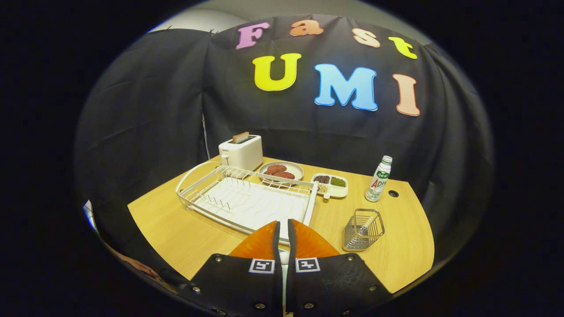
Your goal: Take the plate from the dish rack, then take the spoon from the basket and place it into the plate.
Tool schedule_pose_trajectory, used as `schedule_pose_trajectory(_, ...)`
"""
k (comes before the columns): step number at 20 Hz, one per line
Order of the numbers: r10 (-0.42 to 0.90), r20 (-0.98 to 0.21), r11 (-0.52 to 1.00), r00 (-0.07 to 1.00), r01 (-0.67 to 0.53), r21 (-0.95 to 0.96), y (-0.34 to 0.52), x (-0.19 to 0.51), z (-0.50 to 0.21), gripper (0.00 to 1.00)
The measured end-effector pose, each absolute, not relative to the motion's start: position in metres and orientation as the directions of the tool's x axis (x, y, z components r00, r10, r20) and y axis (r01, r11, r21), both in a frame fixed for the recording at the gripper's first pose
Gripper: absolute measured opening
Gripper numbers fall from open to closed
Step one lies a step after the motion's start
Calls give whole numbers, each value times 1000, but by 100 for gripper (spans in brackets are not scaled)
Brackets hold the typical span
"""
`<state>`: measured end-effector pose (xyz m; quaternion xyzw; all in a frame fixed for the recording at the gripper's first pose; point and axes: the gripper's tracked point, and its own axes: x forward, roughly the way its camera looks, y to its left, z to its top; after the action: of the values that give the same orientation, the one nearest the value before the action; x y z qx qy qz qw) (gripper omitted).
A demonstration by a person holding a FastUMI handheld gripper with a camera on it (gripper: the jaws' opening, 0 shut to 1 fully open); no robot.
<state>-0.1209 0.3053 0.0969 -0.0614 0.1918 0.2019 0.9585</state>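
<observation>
My gripper (282, 229) nearly closed, thin white sliver between fingers, identity unclear. White wire dish rack (246, 198) ahead; silver wire basket (363, 230) right; white toaster (241, 152) far.

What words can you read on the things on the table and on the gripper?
Bottle: its label has writing, too small to read.
Toaster: a tiny mark on the front, too blurred to read.
Gripper: two square patterned tags, no words; its fingers stand close together with a thin pale sliver between them.
Dish rack and basket: no text.
</observation>
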Motion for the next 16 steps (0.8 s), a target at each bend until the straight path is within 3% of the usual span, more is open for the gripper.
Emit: schedule_pose_trajectory(16,491,-501,821,712,-571,-9,372,-109,53,3)
